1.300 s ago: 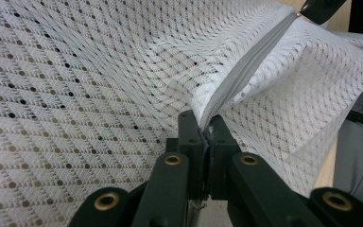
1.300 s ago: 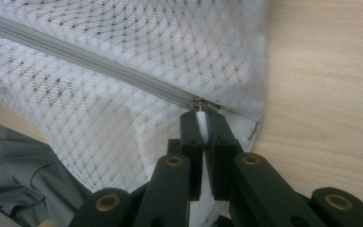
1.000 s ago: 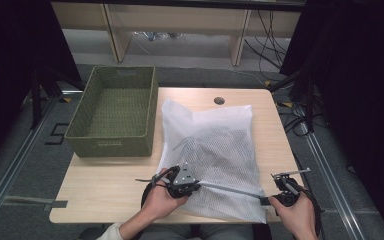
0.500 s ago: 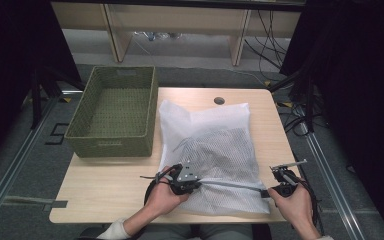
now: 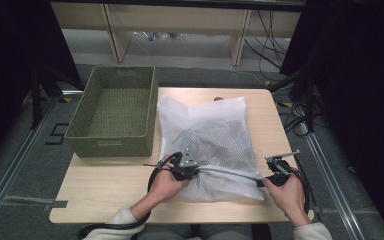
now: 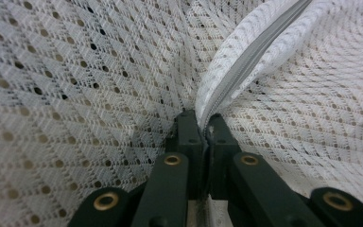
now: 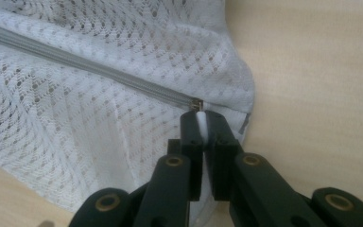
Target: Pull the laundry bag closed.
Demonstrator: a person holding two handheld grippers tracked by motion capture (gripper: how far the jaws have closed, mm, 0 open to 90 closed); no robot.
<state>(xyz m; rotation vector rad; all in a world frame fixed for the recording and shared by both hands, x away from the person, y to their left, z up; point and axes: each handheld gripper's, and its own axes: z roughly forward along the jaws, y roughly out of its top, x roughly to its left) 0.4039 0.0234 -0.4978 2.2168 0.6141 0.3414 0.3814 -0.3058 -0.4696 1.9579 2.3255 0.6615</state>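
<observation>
A white mesh laundry bag [image 5: 207, 140] lies on the wooden table [image 5: 105, 185], dark clothing showing through it. A grey zipper [image 5: 230, 173] runs along its near edge. My left gripper [image 5: 182, 167] is shut on the mesh by the zipper's left end; in the left gripper view its jaws [image 6: 202, 124] pinch a fold of mesh beside the zipper [image 6: 250, 61]. My right gripper [image 5: 266, 181] is at the bag's near right corner. In the right gripper view it [image 7: 202, 117] is shut on the white zipper pull, just below the slider at the end of the zipper [image 7: 99, 68].
A green woven basket [image 5: 115, 112] stands at the table's left, beside the bag. Bare tabletop [image 7: 312, 71] lies to the right of the bag's corner. Cables and table legs [image 5: 240, 37] are on the floor beyond the far edge.
Both hands have shifted a little toward the far side along the bag's near edge, keeping their grips. The zipper between them stays stretched.
</observation>
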